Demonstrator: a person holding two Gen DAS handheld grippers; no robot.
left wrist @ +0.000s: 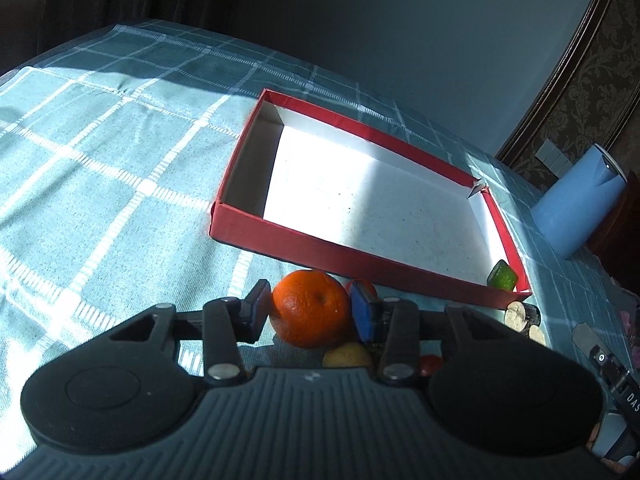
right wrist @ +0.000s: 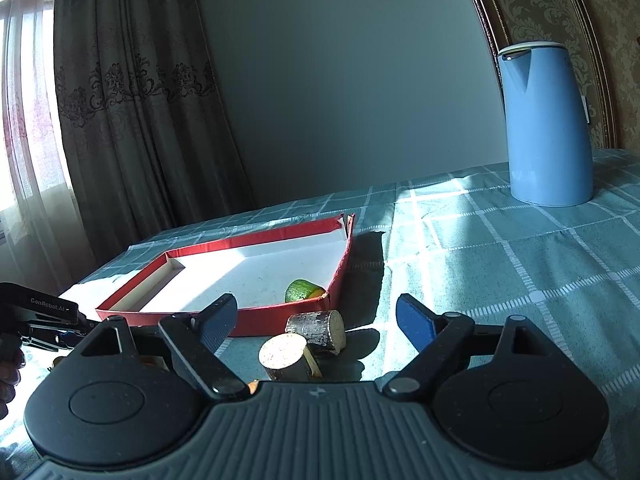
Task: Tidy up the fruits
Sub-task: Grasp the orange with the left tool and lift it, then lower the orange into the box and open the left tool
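My left gripper (left wrist: 310, 310) is shut on an orange (left wrist: 310, 308), held just in front of the near wall of a red box (left wrist: 280, 240) with a white floor. A green fruit piece (left wrist: 502, 276) lies in the box's near right corner; it also shows in the right wrist view (right wrist: 302, 291). Under the left gripper lie a yellow fruit (left wrist: 346, 356) and a small red fruit (left wrist: 430, 364). My right gripper (right wrist: 316, 320) is open and empty, with two cut brown cylinder pieces (right wrist: 316, 326) on the cloth between its fingers. The red box (right wrist: 280, 316) lies just beyond them.
A blue kettle (right wrist: 544, 128) stands on the teal checked tablecloth (right wrist: 500, 260) at the far right, also seen in the left wrist view (left wrist: 576, 204). Curtains and a wall lie behind the table. The left gripper's body (right wrist: 36, 316) shows at the left edge.
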